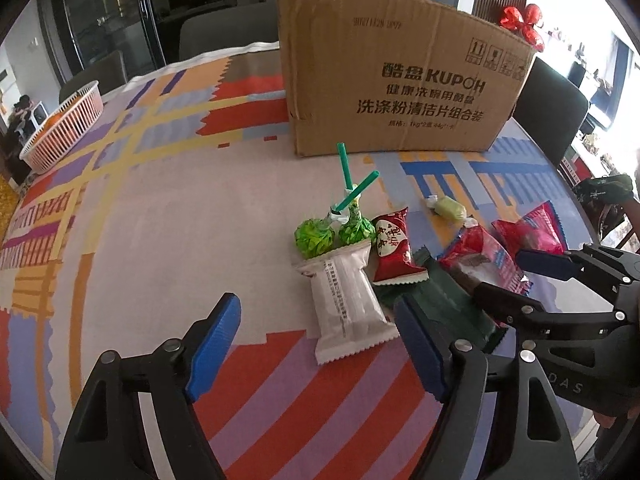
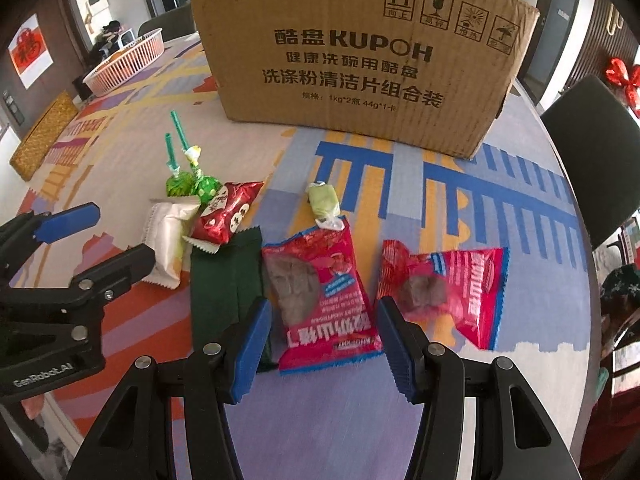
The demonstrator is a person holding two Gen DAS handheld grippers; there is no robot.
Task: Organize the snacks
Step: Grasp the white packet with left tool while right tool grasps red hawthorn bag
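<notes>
- The left hand-held gripper (image 1: 320,344) hangs over the counter (image 1: 160,240) with its blue pads spread. The near end of a white snack packet (image 1: 347,300) lies between them, and neither pad touches it.
- The right hand-held gripper (image 2: 324,344) is spread as well. The bottom edge of a red-pink snack bag (image 2: 320,296) lies between its pads, with gaps on both sides.
- A dark green flat packet (image 2: 224,284) lies just left of that bag, partly under a small shiny red packet (image 2: 226,212).
- A second red-pink bag (image 2: 444,284) lies to the right, apart from the first.
- Just beyond the first bag's top edge sits a pale green wrapped candy (image 2: 324,202).
- Two green-wrapped lollipops (image 1: 332,232) with green sticks lie behind the white packet, touching it.
- Farther back stands a cardboard box (image 2: 360,60) printed KUPOH.
- At the far left edge of the counter is a white slatted basket (image 1: 64,128) holding something orange.
</notes>
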